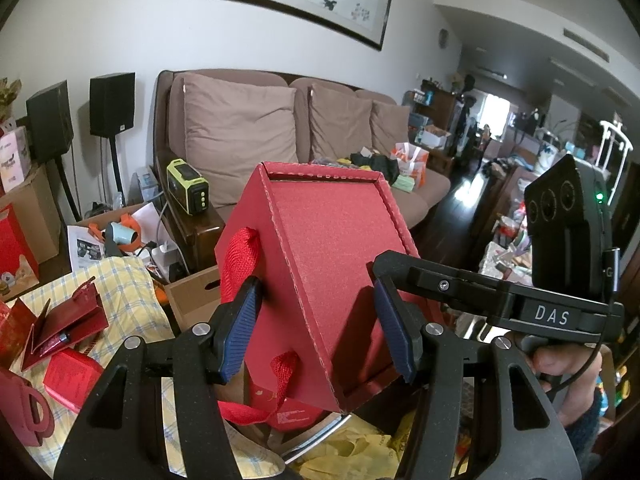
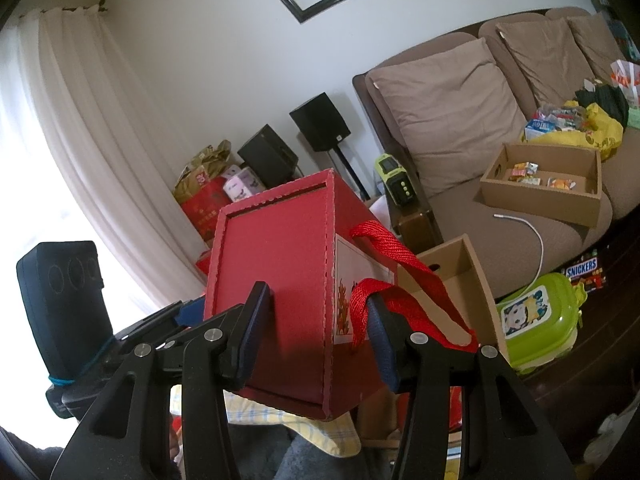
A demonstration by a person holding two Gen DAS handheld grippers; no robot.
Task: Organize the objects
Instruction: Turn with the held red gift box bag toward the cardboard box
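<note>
Both grippers hold one red box (image 1: 320,264) up in the air between them. The left gripper (image 1: 316,328) has its blue-padded fingers (image 1: 240,332) pressed on two opposite sides of the box. The right gripper (image 2: 316,340) is clamped on it as well, one pad flat on a plain red face and the other on the face with the picture label.

Only the right wrist view shows that white label with its orange print, a white curtain (image 2: 68,128) far beyond the left finger, and, out past the right finger, two open cardboard trays, one on the sofa (image 2: 500,216) and one nearer, plus a green lidded container (image 2: 536,320).

Only the left wrist view shows the checked cloth (image 1: 120,280) off to the left of the fingers with several red cards and small red packets lying on it, and the long room stretching away to the right.

Both views show two black speakers and three sofa cushions.

The box is matte red card with pale stitched-looking edges, a recessed panel on its upturned face, and a red woven ribbon handle (image 1: 240,256) looping beside the fingers.
</note>
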